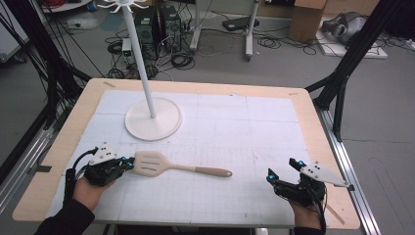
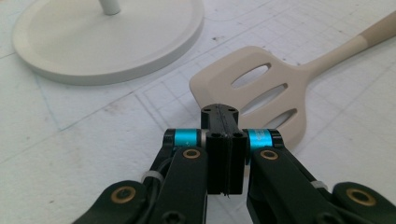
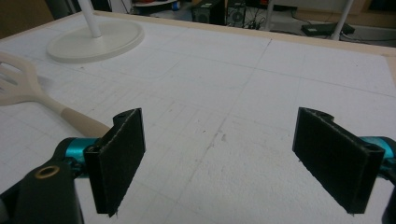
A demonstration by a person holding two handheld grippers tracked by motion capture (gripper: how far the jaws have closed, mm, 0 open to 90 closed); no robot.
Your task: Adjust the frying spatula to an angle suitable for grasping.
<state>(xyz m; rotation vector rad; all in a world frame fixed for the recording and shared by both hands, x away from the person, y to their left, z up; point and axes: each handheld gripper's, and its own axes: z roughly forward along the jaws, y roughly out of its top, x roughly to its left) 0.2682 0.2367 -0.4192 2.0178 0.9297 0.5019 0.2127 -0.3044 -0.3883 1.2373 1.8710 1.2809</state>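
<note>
**Spatula lies between two hand-held grippers**

Spatula of beige slotted plastic with a tan handle (image 1: 166,166) lies flat on the white gridded mat of the wooden desk (image 1: 303,105), its blade toward the person's left. The left hand-held gripper (image 1: 128,163) sits just beside the blade's edge, jaws pressed fully together with nothing between them; the left gripper view shows the blade right behind its tips. The right hand-held gripper (image 1: 284,169) rests well apart from the handle's end, jaws spread wide and empty. A white round-based stand (image 1: 153,119) rises behind the spatula.
</note>
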